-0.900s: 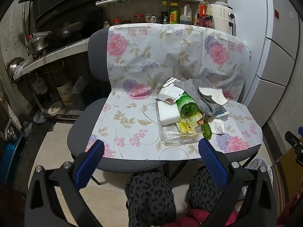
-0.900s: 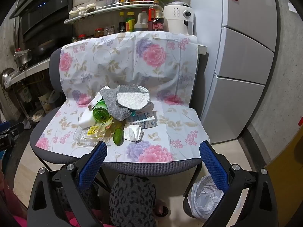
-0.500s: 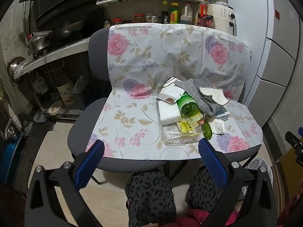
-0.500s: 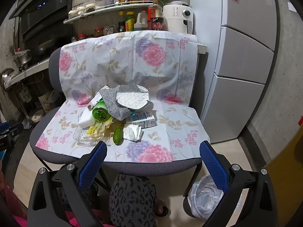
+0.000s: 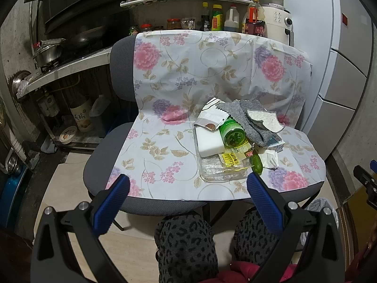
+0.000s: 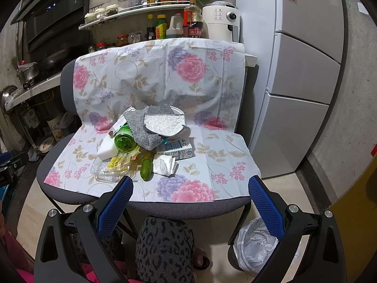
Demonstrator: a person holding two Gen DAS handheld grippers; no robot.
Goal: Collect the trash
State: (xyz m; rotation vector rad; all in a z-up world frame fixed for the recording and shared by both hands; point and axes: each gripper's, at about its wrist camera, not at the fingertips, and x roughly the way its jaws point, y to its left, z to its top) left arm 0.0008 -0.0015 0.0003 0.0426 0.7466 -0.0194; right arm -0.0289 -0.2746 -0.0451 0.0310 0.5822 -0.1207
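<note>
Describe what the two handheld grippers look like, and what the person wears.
Both the left gripper and right gripper have black plastic frames with silver bolts and two fingers faced with textured blue pads. The person wears grey leopard-print trousers and a red top.

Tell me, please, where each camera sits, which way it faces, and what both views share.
Left wrist: sits on the left gripper, looks forward and down at the chair; open blue fingers and both knees show.
Right wrist: sits on the right gripper, looks at the chair from further right; open fingers, one knee and the bin show.
Shared: floral cloth, trash pile, green bottle, shelf, fridge.
</note>
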